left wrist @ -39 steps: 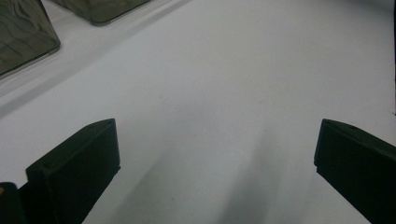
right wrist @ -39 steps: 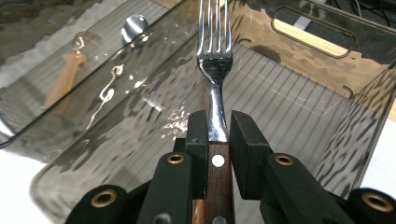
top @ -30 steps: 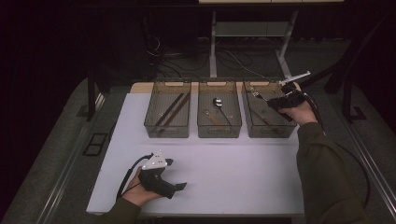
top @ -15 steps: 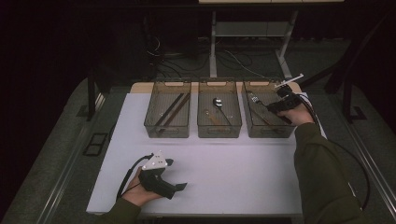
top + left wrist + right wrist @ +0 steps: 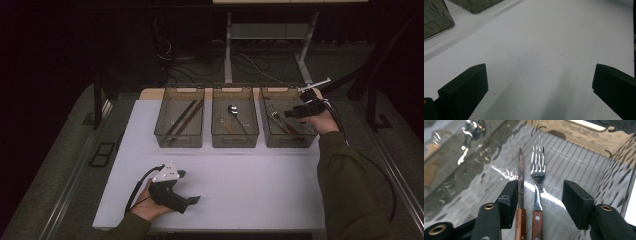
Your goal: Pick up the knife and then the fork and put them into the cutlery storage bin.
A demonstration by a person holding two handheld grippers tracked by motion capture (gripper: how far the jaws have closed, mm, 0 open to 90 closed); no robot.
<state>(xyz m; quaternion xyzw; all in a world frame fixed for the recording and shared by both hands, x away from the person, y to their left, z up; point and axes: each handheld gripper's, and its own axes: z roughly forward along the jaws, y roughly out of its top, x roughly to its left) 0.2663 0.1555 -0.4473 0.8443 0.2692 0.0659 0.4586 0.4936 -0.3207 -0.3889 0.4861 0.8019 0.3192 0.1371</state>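
Roughly, left to right across the white table (image 5: 250,190): left gripper (image 5: 189,202) lies low on the near-left part of the tabletop, held in the person's left hand (image 5: 150,202), its nose toward the table's right. Its own view gives 2 black jaws standing wide apart, bare white surface between them, gripping nothing; corners of 2 bins (image 5: 436,18) sit at that view's top left

Farther back, 3 smoky clear bins in a row. Left bin (image 5: 180,140) holds long dark sticks lying aslant. Middle bin (image 5: 235,141) holds a spoon (image 5: 234,111), bowl toward the far end

Right bin (image 5: 272,142) holds the fork (image 5: 537,173) and the knife (image 5: 521,177). Right gripper (image 5: 292,114) hangs at this bin's right rim, in the right hand (image 5: 320,120), nose toward the bin's inside. Its jaws have just been opening and now stand apart, released; fork and knife lie between them on the bin floor, neither pad pressing on them as far as the right gripper view tells

Right gripper view gives what the high view blurs: fork and knife side by side, nearly parallel, long axes running straight away from the camera, tines and blade tip toward the far wall, wooden riveted handles toward the gripper. Knife just beside the left-hand jaw, fork to its right. High view gives these 2 as thin diagonal glints only, though it places the bin last in the row
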